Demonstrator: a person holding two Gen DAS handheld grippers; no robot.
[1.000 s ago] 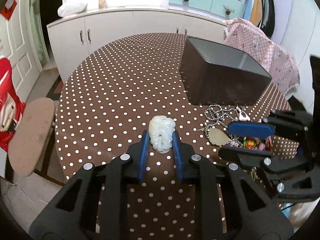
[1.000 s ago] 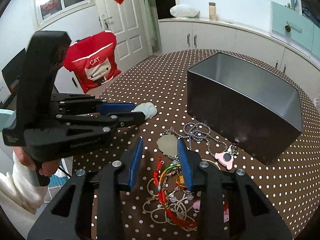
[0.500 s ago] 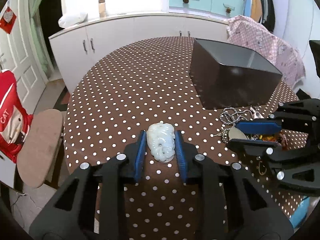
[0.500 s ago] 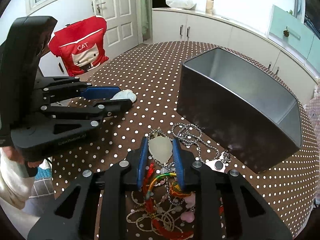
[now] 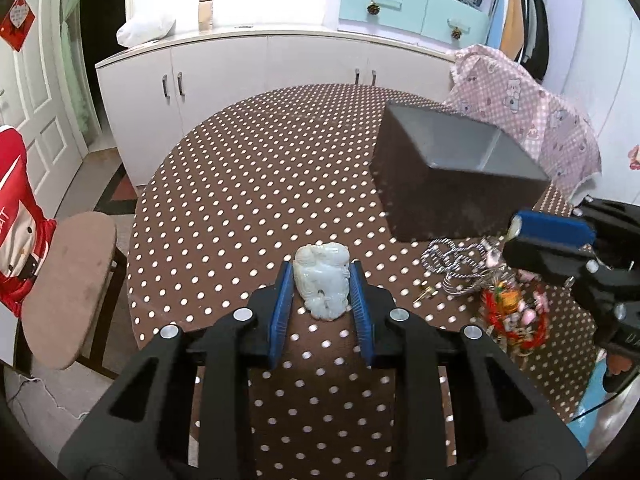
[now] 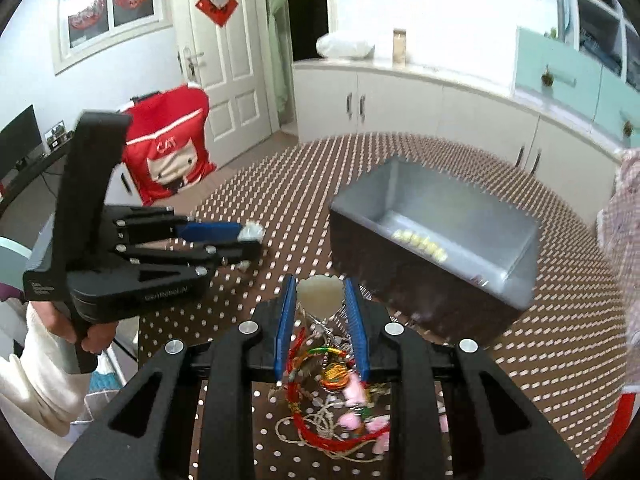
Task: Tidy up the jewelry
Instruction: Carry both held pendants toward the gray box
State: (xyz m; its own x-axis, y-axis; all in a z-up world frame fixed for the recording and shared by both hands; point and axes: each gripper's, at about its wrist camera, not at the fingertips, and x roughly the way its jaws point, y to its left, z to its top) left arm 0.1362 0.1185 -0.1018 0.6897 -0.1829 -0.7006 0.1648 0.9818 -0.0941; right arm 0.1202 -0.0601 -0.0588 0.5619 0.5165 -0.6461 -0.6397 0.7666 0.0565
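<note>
Left gripper point(image 5: 322, 286) pinches the pale jade carving point(image 5: 321, 282); right gripper point(image 6: 321, 304) clamps a cream pendant point(image 6: 320, 295), grey box point(image 6: 432, 240) at two o'clock.

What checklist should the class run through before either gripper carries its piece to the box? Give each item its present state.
1. Left gripper clamps the pale carved stone: ok.
2. Right gripper clamps the cream pendant; its jaws have just been closing: ok.
3. Pendant's cord free of the tangle of bracelets below it: not ok, it trails down into the pile.
4. Box open on top: ok.
5. Box has room: ok, only a yellow bead strand shows inside.
6. The two grippers apart from each other: ok.
</note>
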